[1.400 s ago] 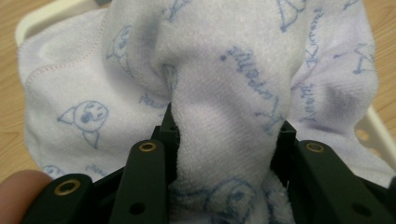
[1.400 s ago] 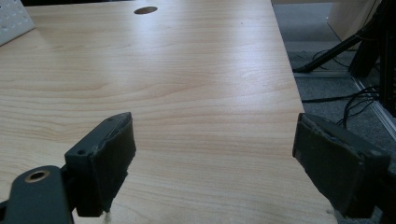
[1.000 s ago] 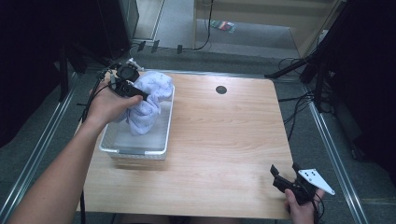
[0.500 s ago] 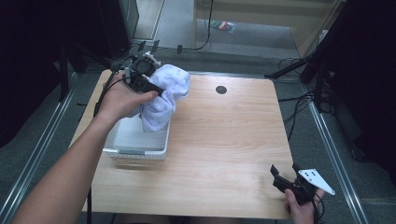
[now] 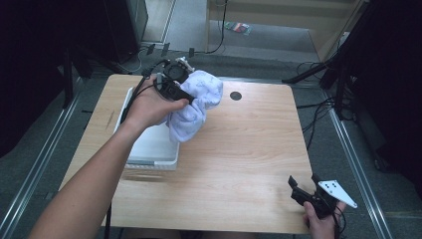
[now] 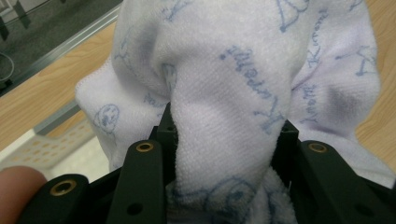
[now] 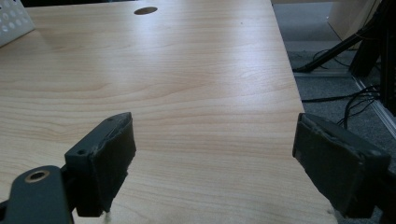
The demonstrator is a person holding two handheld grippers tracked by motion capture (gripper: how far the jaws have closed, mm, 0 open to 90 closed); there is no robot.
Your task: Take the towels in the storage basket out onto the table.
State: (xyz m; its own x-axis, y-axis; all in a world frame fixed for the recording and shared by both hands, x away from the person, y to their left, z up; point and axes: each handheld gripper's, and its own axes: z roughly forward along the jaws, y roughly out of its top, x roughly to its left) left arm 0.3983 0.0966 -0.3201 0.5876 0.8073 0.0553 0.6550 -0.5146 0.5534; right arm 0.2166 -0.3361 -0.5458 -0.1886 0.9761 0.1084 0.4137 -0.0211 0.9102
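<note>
A pale wooden surface stands on a grey floor, with dark equipment and trailing cables around it. Nearest the person, at the corner of the surface farthest from the white perforated plastic basket, the right gripper hovers with its fingers spread wide and nothing between them. Beyond it, above the basket's far end, the left gripper holds up a soft white terry towel printed with blue lettering and doodles. Its fingers are pinched on a thick fold of the cloth, which droops in a bunch over the basket's rim towards bare wood. To carry this off well, I'd say lift until the hanging tail clears the rim, then swing sideways gently, keeping the pinch firm so the fold doesn't slip.
</note>
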